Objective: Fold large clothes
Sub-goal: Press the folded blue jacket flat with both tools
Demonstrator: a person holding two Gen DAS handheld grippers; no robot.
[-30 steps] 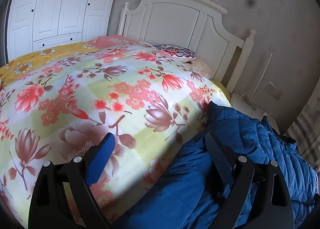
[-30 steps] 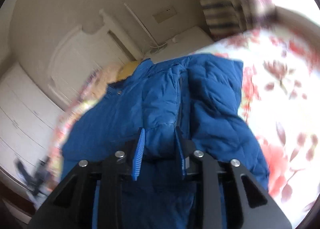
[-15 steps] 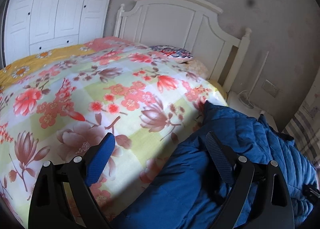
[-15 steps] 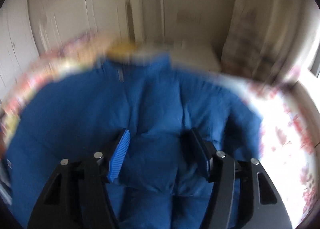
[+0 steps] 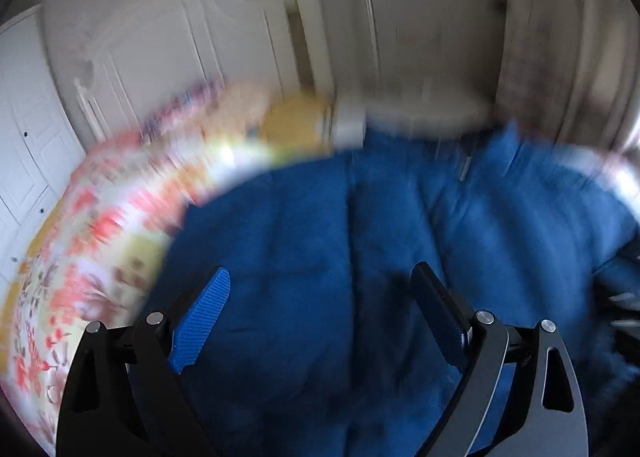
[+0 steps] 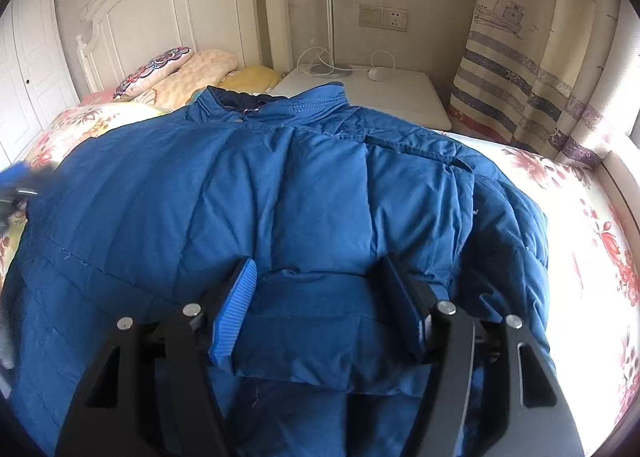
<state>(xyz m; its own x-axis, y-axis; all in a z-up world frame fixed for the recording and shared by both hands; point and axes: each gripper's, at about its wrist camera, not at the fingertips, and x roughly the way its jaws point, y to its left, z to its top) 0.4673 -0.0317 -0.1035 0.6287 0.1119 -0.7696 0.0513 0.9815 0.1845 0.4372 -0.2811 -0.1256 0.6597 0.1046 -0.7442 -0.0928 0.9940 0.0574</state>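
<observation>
Now | I had right gripper (image 6: 320,297) just opened, left gripper (image 5: 320,317) apart, both empty over blue puffer jacket (image 6: 280,197) | risk: released fold springs back beside collar.

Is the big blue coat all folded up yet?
Not yet. One sleeve already looks folded across the coat lying on the bed. The right claw has just been opening and pinches nothing; the left claw is open too. The rest looks unfolded.
</observation>
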